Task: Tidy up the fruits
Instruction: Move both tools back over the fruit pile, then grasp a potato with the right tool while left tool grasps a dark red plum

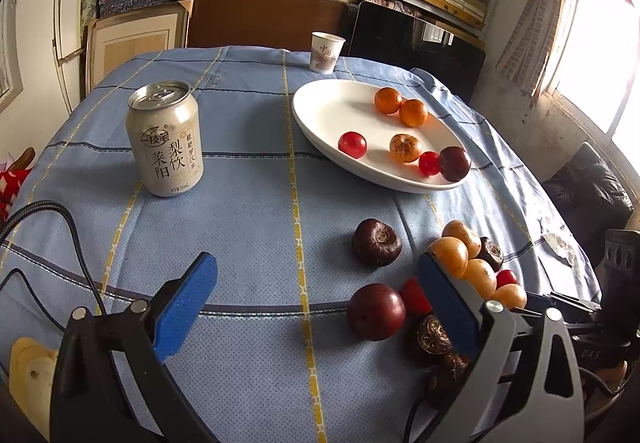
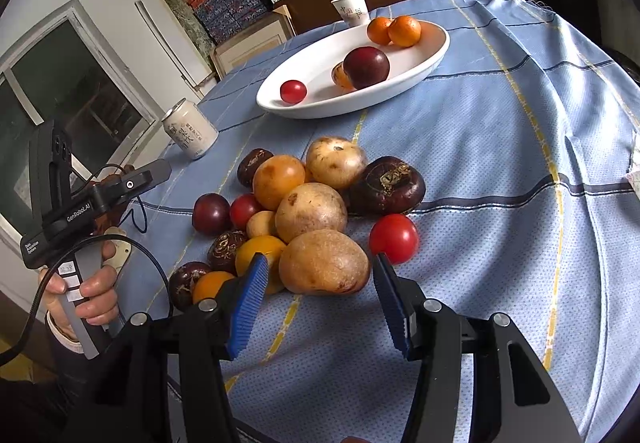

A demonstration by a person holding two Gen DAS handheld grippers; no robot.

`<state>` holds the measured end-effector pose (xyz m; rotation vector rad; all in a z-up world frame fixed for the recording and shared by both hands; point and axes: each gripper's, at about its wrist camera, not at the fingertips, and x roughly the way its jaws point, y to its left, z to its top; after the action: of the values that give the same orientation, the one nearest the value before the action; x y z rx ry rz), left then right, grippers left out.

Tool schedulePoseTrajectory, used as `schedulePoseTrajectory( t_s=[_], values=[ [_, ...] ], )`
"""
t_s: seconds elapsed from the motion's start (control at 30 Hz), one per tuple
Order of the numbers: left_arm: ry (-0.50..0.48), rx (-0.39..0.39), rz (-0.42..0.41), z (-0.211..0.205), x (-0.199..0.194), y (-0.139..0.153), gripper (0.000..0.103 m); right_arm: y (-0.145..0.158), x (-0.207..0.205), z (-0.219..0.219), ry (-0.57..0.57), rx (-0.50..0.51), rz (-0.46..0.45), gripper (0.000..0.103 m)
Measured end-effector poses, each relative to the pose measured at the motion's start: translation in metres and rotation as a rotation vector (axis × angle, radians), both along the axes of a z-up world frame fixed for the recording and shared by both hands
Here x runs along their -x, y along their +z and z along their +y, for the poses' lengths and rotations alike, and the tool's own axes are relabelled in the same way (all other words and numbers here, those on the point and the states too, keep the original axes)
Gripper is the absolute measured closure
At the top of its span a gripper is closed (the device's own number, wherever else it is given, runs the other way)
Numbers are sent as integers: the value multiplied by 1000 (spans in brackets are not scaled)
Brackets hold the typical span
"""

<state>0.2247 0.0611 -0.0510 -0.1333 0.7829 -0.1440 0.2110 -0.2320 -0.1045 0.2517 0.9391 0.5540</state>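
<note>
Biggest worry here is the heap of fruit itself. Everything is stacked loose on the blue checked tabletop, so pulling the tan fruit off the front could, I reckon, nudge its neighbours; the red tomato just beside it sits on open cloth and looks ready to roll. That tan one is round and smooth-looking, so a pinch off its middle might squirt it out sideways. It also looks about as wide as the gap it has to fit through, so a pad could bump it before closing.

The right gripper has its jaws partly spread, blue pads either side of the near end of that tan fruit, not pressing on it as far as I can tell. Nothing is held.

The left gripper is spread wide over bare cloth and empty. Its right-hand pad sits next to the orange fruits in the left wrist view, though I can't tell if it's touching.

The white plate further back already holds a few fruits, including two oranges and a dark plum. A drink can and a paper cup stand clear of it all.
</note>
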Motion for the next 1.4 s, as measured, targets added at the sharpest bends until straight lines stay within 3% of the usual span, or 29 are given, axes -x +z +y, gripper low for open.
schedulePoseTrajectory(
  t_s=[0.1,0.23,0.5,0.57,0.63,0.8,1.07,1.3,1.4],
  values=[
    [-1,-1,-1,0,0,0,5,-1,-1,2,1,3,1,48],
    [10,4,3,2,0,0,5,-2,-1,-2,-9,-8,3,57],
    [27,44,32,11,-4,-7,5,-8,4,-42,-52,-247,-6,57],
    [-27,43,45,5,-4,-10,11,-6,6,-44,-45,-270,-23,57],
    [-91,40,68,-4,-4,-14,27,-5,6,-43,-38,-272,-23,57],
    [-173,-40,94,-27,-1,-25,40,-6,5,-43,-36,-281,-13,57],
    [-199,-27,133,-32,-6,-36,41,-7,5,-40,-18,-276,-10,57],
    [-234,19,154,-32,-10,-41,55,-8,5,-40,-12,-277,-6,55],
    [-247,15,159,-35,-10,-42,55,-8,6,-41,-10,-285,-9,55]
  ],
)
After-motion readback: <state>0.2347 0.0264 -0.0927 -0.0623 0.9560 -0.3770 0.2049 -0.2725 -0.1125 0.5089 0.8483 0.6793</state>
